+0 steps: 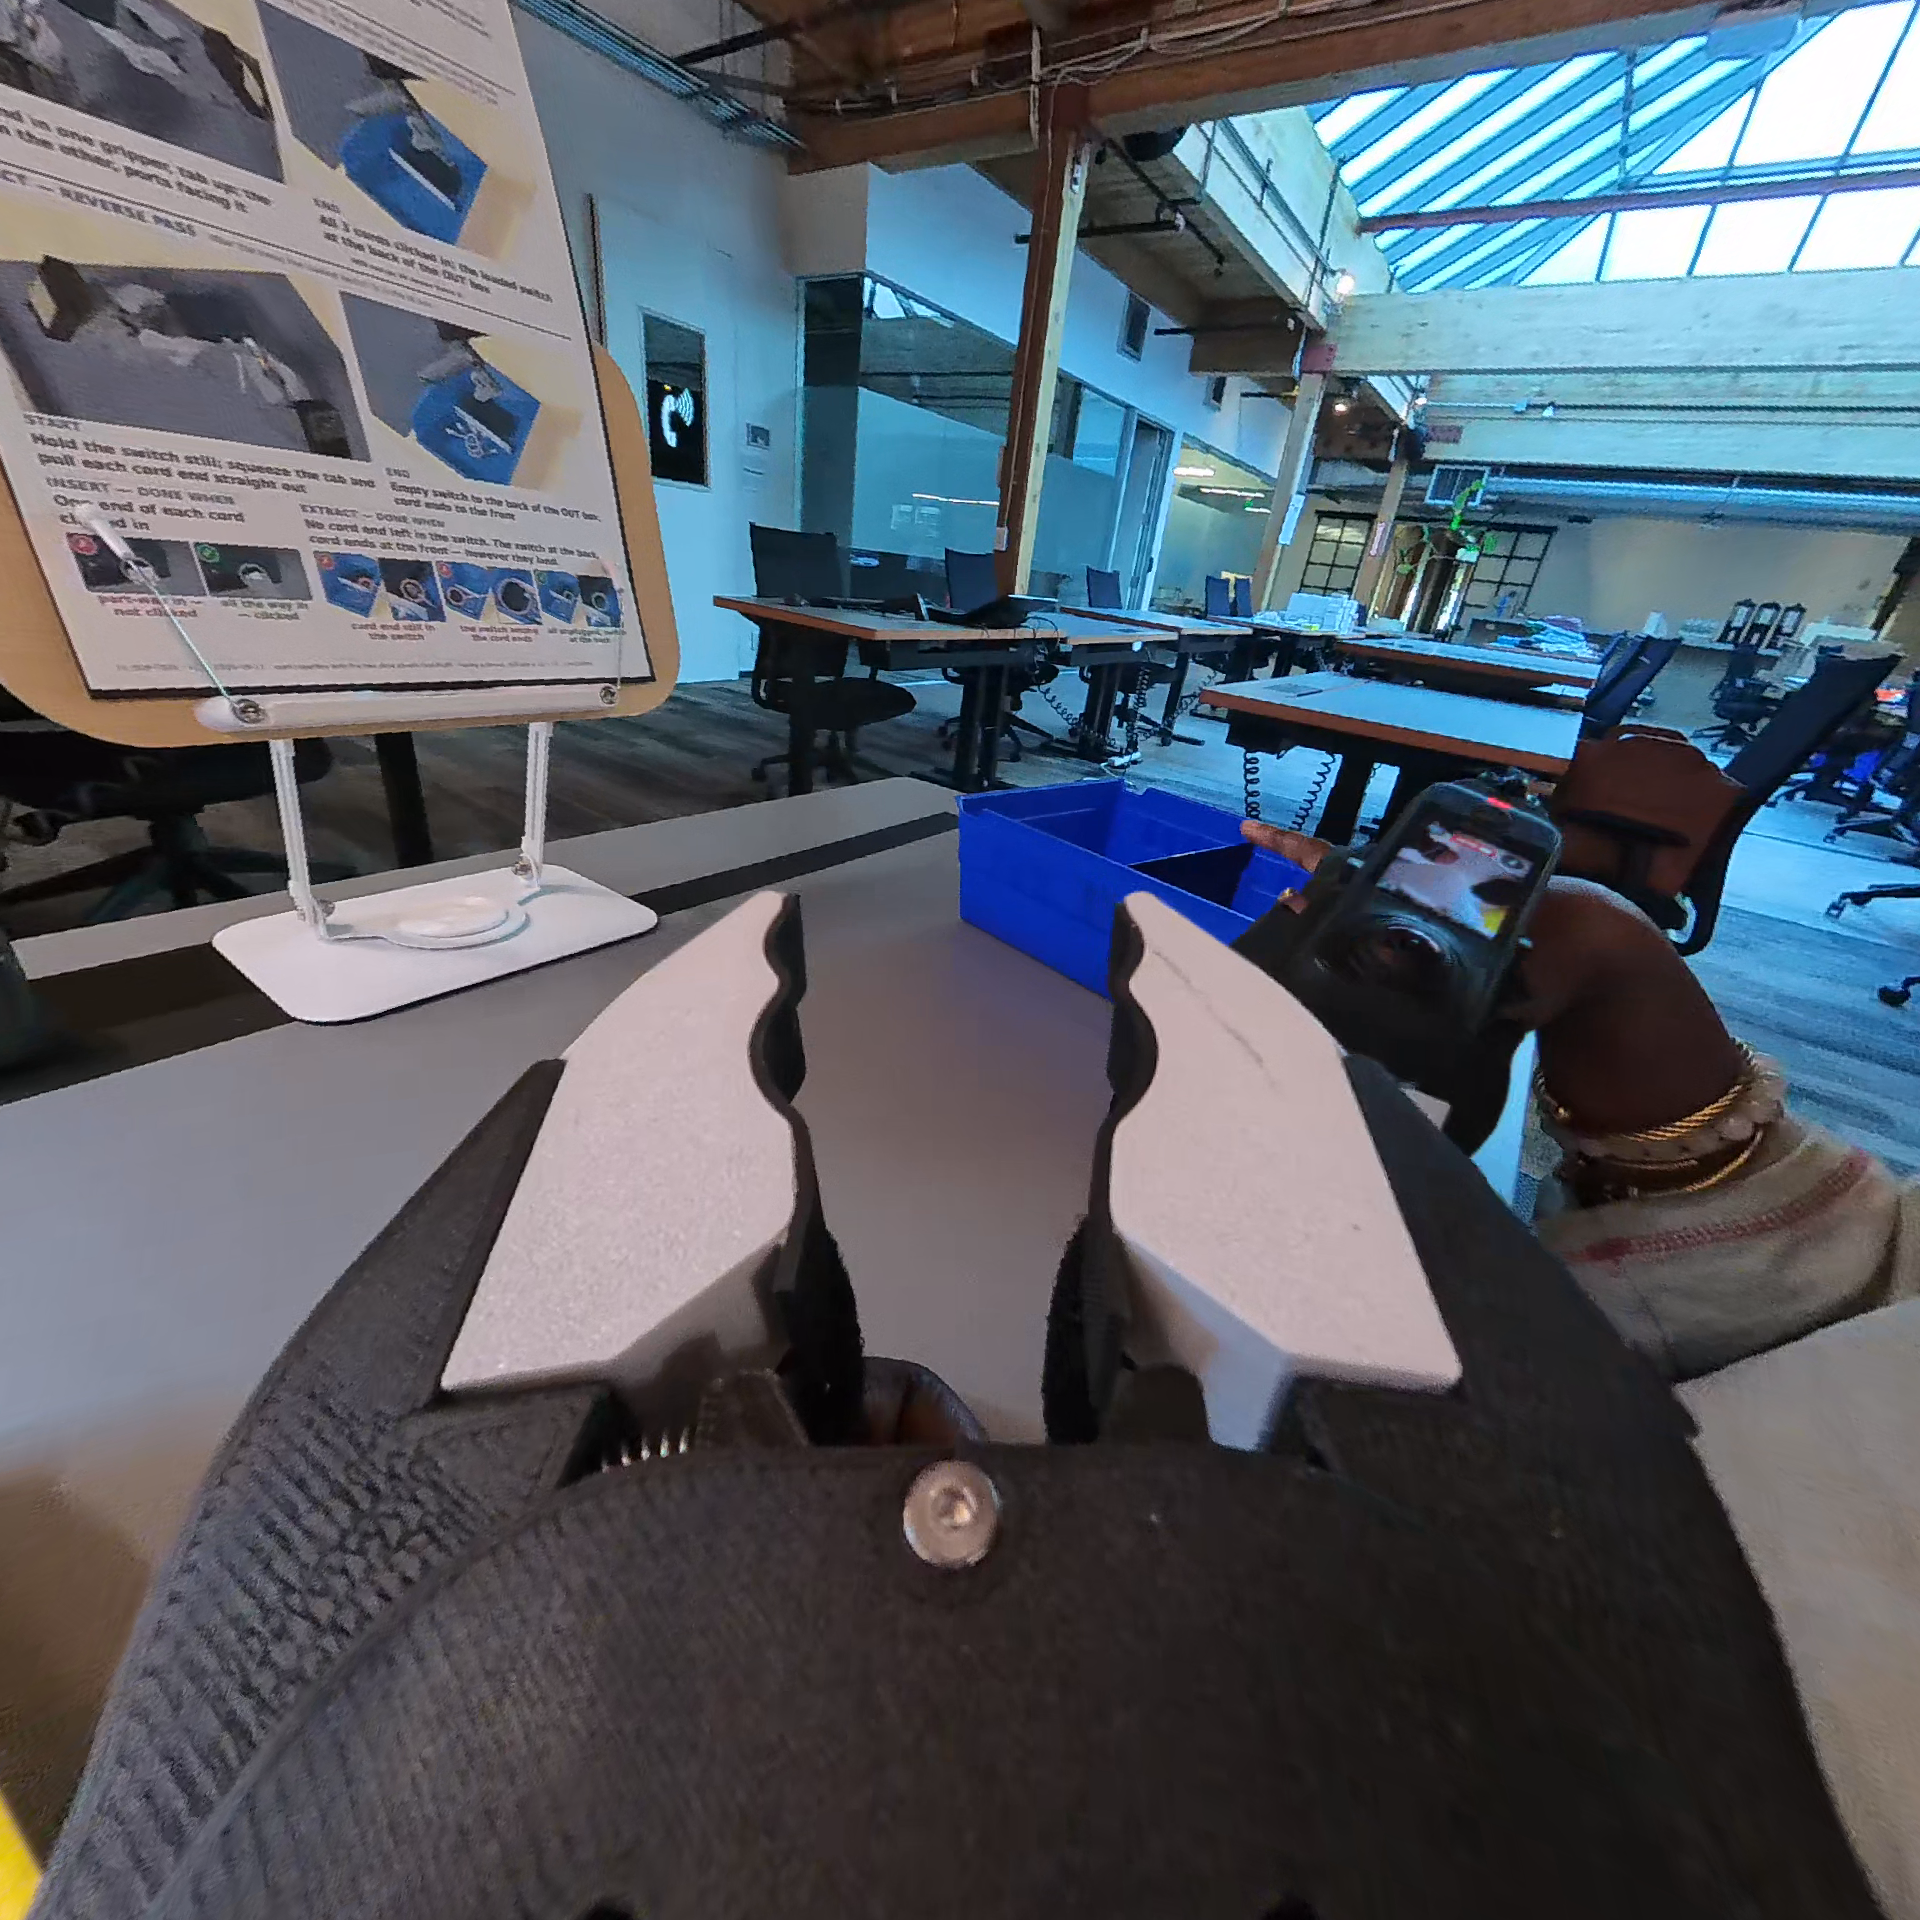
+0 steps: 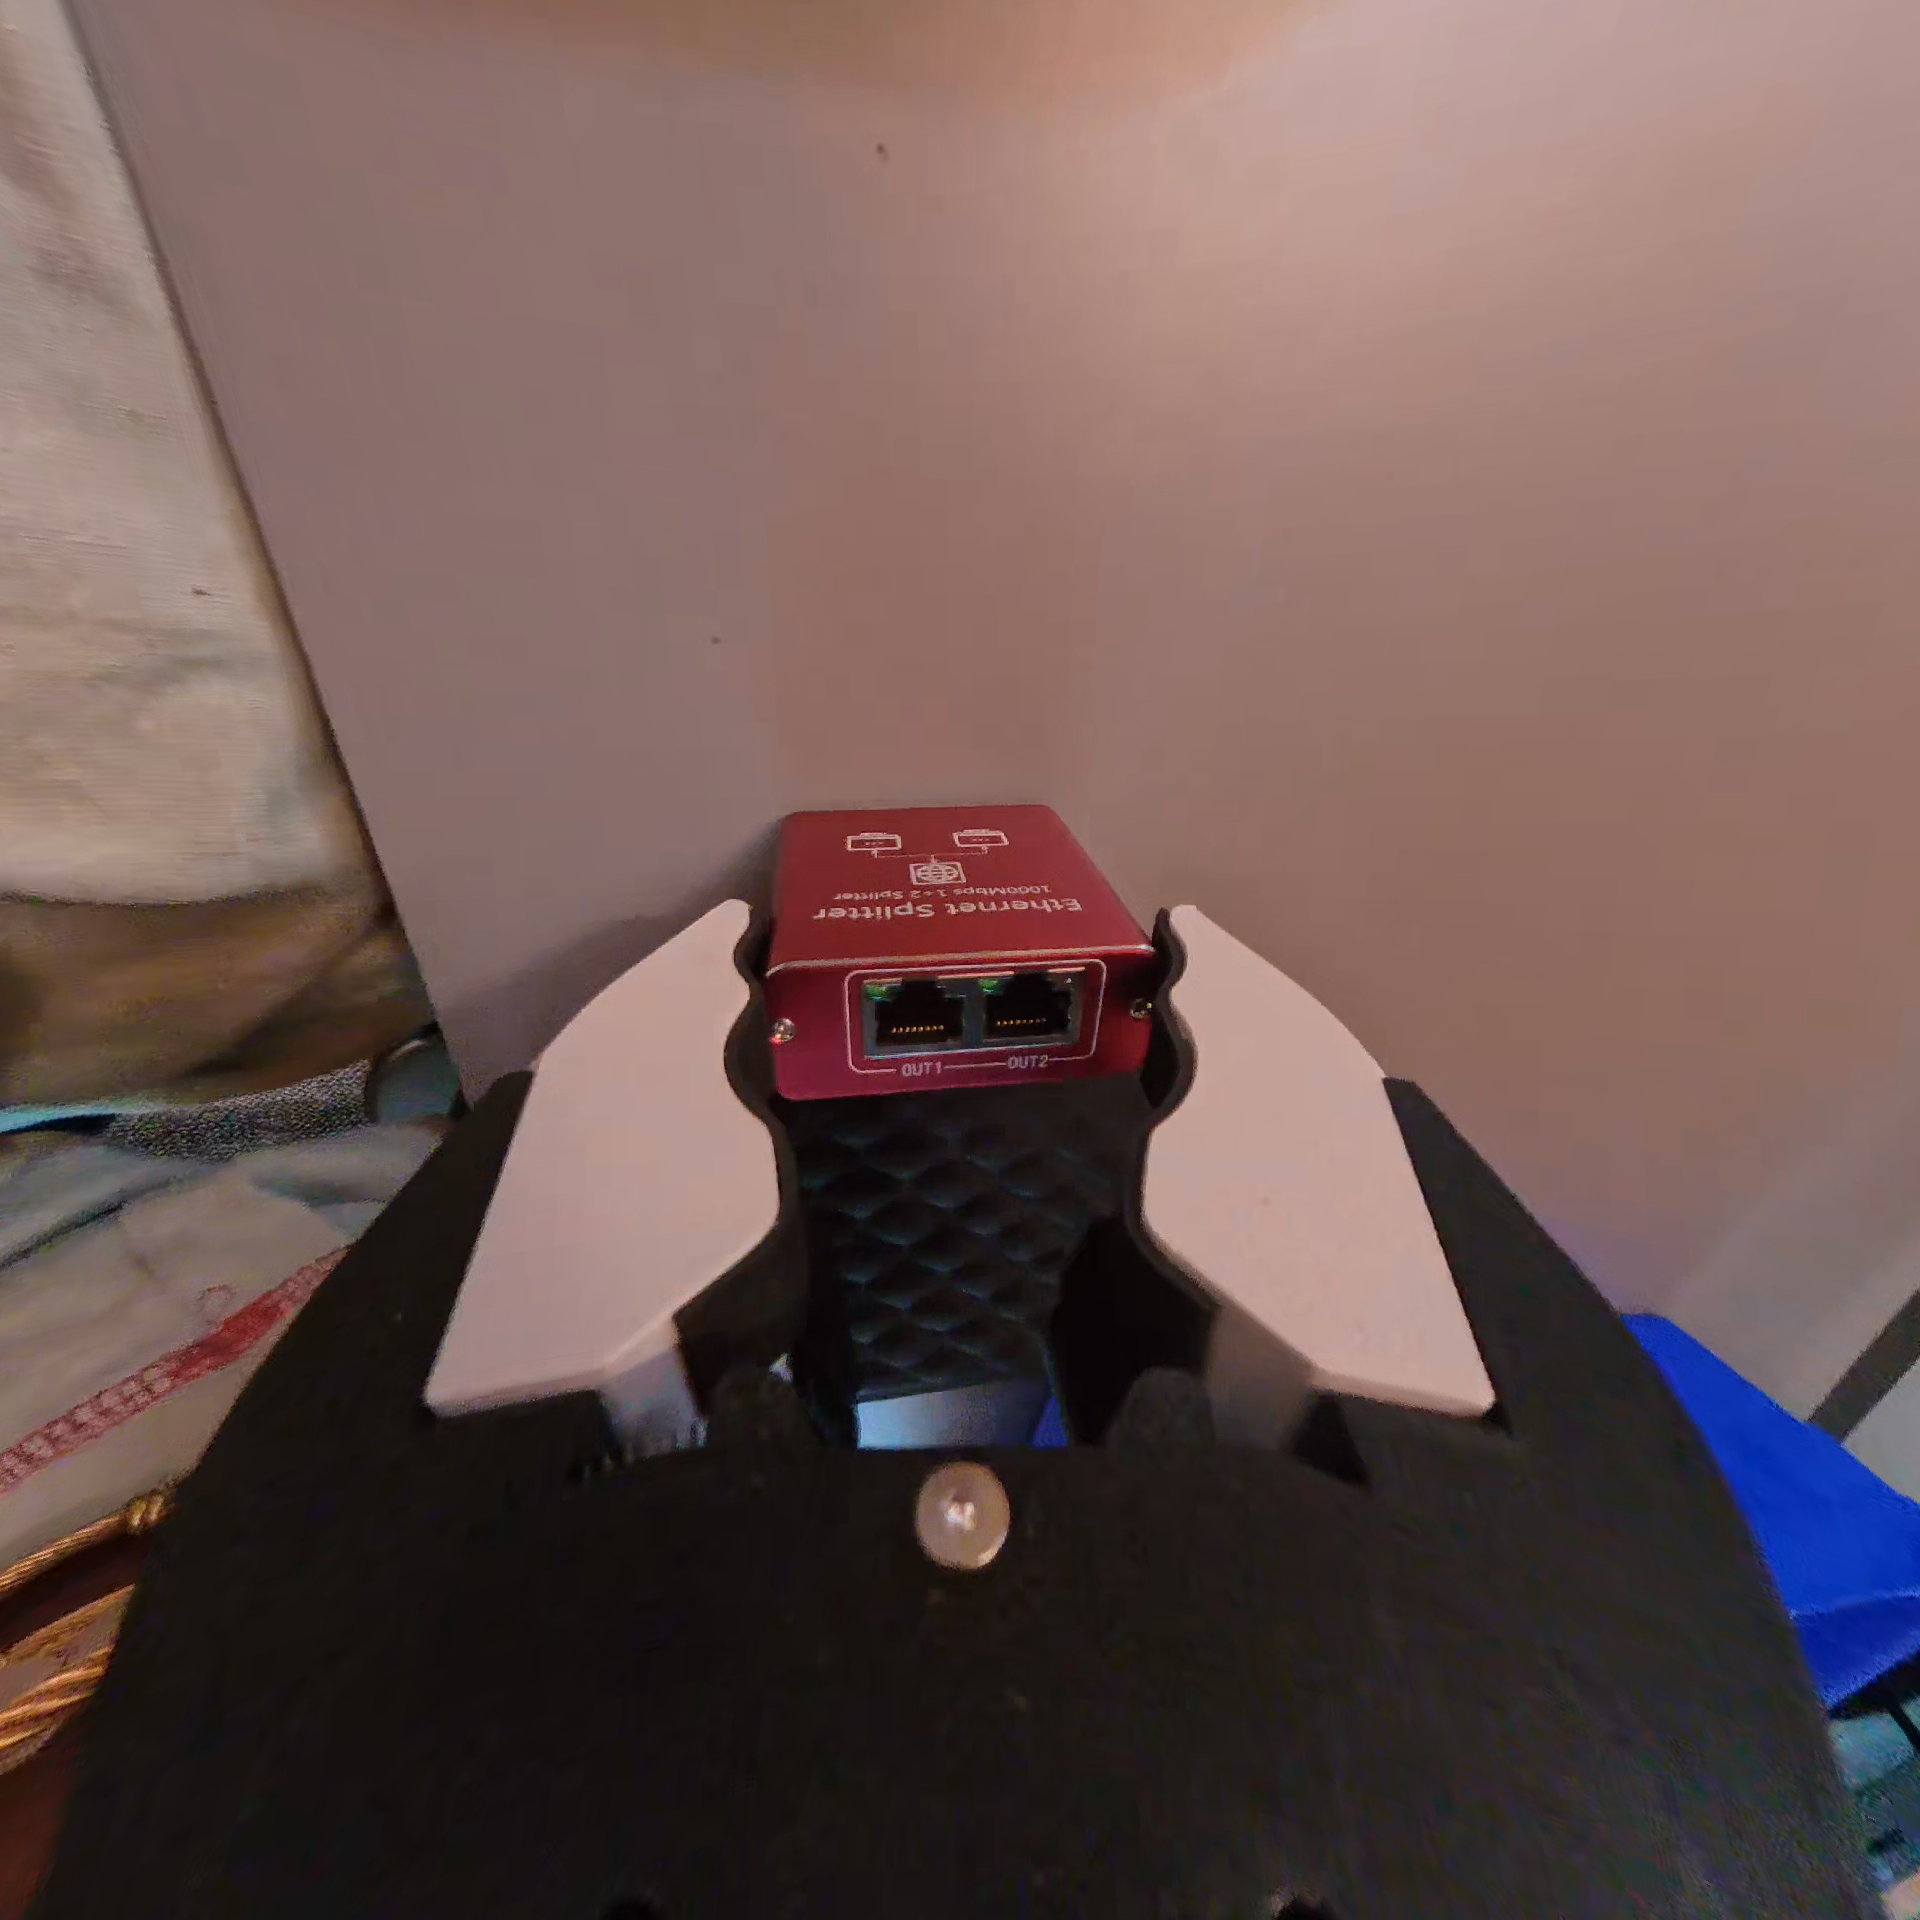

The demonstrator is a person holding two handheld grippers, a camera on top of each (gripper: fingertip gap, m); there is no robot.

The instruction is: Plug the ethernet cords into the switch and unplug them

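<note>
My right gripper [image 2: 958, 966] is shut on a small red metal switch [image 2: 961, 894], gripping it by its two sides. The switch's two ports [image 2: 971, 1016] face the camera and both are empty. It is held close over the grey table [image 2: 1143, 468]. My left gripper [image 1: 956, 935] is open and empty, low over the grey table [image 1: 312, 1195]. In the left wrist view the right gripper's camera body [image 1: 1423, 904] and the hand holding it show at the right, by the blue bin [image 1: 1049, 862]. No ethernet cord shows in either view.
The blue bin has dividers and stands at the table's far right; its corner also shows in the right wrist view [image 2: 1766, 1507]. An instruction sheet on a white stand [image 1: 312, 364] stands at the far left. A person's sleeve [image 1: 1714, 1247] lies at the right edge. My right fingertips sit around 25 cm from my left ones.
</note>
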